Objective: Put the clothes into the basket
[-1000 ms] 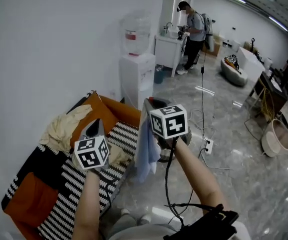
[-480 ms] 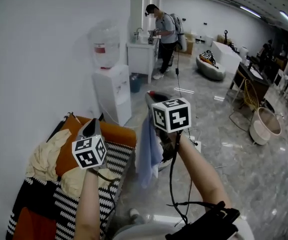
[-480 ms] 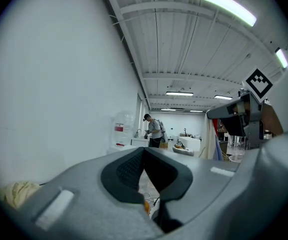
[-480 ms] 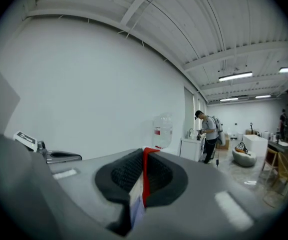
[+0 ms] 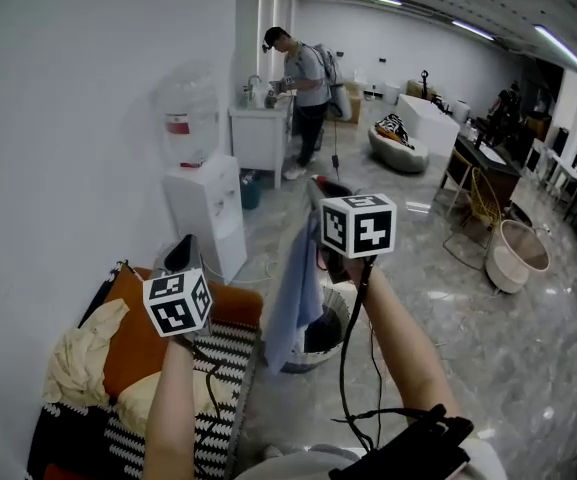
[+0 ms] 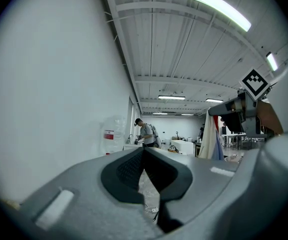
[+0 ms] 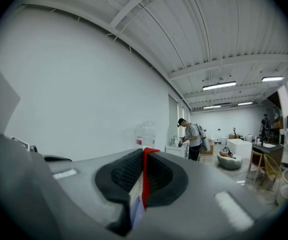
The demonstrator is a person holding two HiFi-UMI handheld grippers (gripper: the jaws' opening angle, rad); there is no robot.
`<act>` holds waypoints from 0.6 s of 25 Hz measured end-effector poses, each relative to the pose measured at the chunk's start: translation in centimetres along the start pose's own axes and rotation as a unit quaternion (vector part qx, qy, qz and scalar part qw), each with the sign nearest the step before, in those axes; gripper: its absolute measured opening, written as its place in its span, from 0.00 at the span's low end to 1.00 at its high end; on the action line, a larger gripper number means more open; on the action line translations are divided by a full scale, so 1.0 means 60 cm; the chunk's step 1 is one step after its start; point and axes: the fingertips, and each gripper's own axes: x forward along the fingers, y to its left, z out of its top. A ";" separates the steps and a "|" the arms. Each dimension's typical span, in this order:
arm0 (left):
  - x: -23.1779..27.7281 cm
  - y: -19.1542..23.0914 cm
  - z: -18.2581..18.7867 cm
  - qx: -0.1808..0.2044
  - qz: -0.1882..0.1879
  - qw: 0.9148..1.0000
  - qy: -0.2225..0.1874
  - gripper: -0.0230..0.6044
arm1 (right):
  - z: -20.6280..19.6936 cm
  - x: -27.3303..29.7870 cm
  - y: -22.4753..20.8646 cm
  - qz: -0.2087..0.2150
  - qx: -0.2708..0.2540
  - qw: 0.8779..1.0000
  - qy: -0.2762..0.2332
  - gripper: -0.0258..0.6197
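While the right tongs (image 5: 318, 184) clamp 1 blue garment (image 5: 293, 290), the left tongs (image 5: 180, 250) (empty) are closed.

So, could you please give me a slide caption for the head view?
Right gripper shut on a pale blue garment; left gripper shut, empty, over the sofa.

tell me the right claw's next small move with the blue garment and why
Probably lower the right claw toward the basket: it is shut on the blue garment, which hangs above and partly in front of the basket's rim, not yet inside.
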 end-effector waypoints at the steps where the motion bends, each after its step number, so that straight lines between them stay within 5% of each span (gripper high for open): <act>1: 0.010 0.001 -0.001 -0.002 -0.002 1.000 0.001 0.04 | 0.002 0.008 -0.006 -0.004 0.004 1.000 -0.001 0.05; 15: 0.132 0.025 -0.054 -0.029 0.009 0.999 0.021 0.04 | -0.005 0.137 -0.093 -0.009 0.003 1.000 0.013 0.05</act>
